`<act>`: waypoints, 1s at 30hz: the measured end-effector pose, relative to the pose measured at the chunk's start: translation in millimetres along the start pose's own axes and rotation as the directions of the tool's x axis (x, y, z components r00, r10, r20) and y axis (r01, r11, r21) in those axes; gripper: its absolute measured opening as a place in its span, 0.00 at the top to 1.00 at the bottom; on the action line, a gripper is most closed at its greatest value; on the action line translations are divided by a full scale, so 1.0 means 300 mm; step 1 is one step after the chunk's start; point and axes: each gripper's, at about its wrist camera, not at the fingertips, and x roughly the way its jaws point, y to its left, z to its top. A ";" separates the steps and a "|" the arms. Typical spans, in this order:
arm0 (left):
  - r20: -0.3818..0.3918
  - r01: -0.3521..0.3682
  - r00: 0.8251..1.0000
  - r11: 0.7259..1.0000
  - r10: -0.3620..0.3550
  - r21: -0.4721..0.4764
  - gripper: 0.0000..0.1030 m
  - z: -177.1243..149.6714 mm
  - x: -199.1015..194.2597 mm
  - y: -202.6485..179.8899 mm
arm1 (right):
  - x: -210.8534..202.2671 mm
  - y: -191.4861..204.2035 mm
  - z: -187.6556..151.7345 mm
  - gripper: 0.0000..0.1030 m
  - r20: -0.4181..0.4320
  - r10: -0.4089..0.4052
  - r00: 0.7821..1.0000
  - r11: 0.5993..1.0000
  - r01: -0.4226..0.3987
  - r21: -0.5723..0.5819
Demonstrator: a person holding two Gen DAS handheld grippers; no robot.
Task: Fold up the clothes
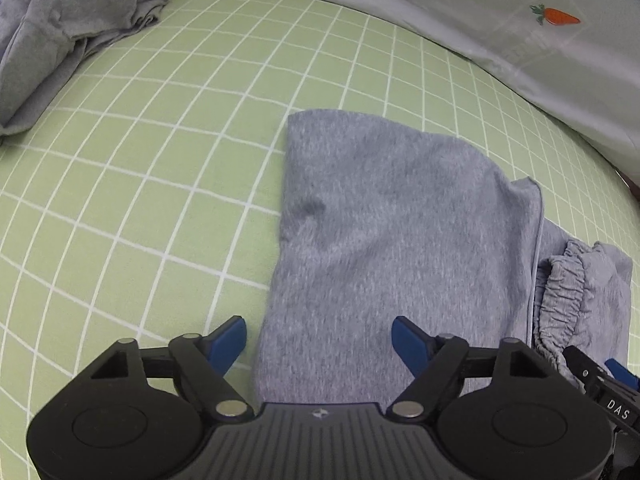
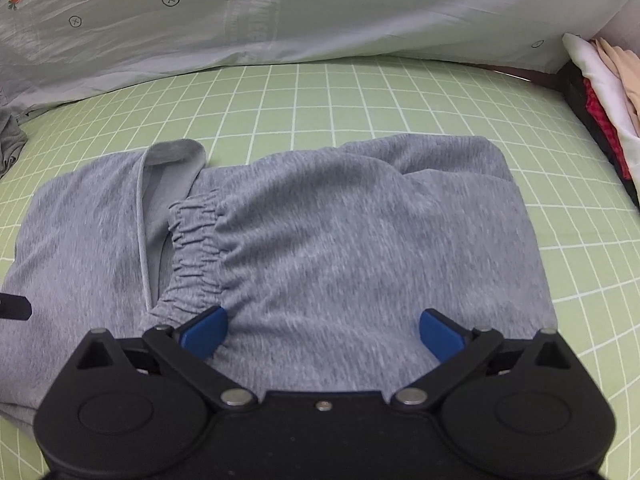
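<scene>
A folded grey knit garment [image 1: 392, 216] lies on the green checked bed sheet [image 1: 160, 160]. Its gathered elastic waistband [image 1: 560, 300] shows at the right of the left wrist view. My left gripper [image 1: 318, 326] is open over the garment's near left edge, one blue pad above the sheet and the other above the cloth. In the right wrist view the same garment [image 2: 360, 232] fills the middle, with the waistband [image 2: 196, 256] just left of centre. My right gripper [image 2: 324, 316] stands wide open just above the cloth, its left pad beside the waistband's near end. Neither gripper holds anything.
A second grey garment [image 1: 60, 32] lies crumpled at the far left. A pale quilt with carrot prints [image 2: 320, 12] runs along the far side of the bed. Stacked white, beige and red cloth [image 2: 608, 92] sits past the bed's right edge.
</scene>
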 end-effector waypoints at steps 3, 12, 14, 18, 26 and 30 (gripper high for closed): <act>0.013 -0.007 1.000 1.000 0.007 0.006 0.53 0.001 -0.006 -0.003 | 0.001 0.002 0.006 0.00 -0.013 -0.006 1.000 1.000 0.006 0.008; -0.005 0.157 0.988 0.988 -0.157 -0.003 0.89 0.020 -0.022 0.009 | -0.022 -0.014 -0.011 0.00 -0.011 0.001 1.000 1.000 0.000 0.025; 0.018 0.208 0.978 0.978 -0.208 -0.016 0.89 0.030 -0.065 0.003 | -0.036 -0.025 -0.024 0.00 -0.001 0.001 1.000 0.999 -0.001 0.041; 0.064 0.313 0.947 0.949 -0.314 0.038 0.91 0.055 -0.176 -0.092 | -0.088 -0.073 -0.068 0.01 0.026 -0.004 1.000 0.997 0.002 0.083; 0.006 0.467 0.878 0.858 -0.479 0.214 0.92 0.026 -0.228 -0.503 | -0.222 -0.295 -0.145 0.01 0.073 -0.034 0.997 0.974 0.017 0.225; -0.099 0.527 0.849 0.814 -0.520 0.246 0.90 -0.057 -0.125 -0.689 | -0.239 -0.418 -0.163 0.01 0.083 -0.071 0.994 0.955 0.044 0.293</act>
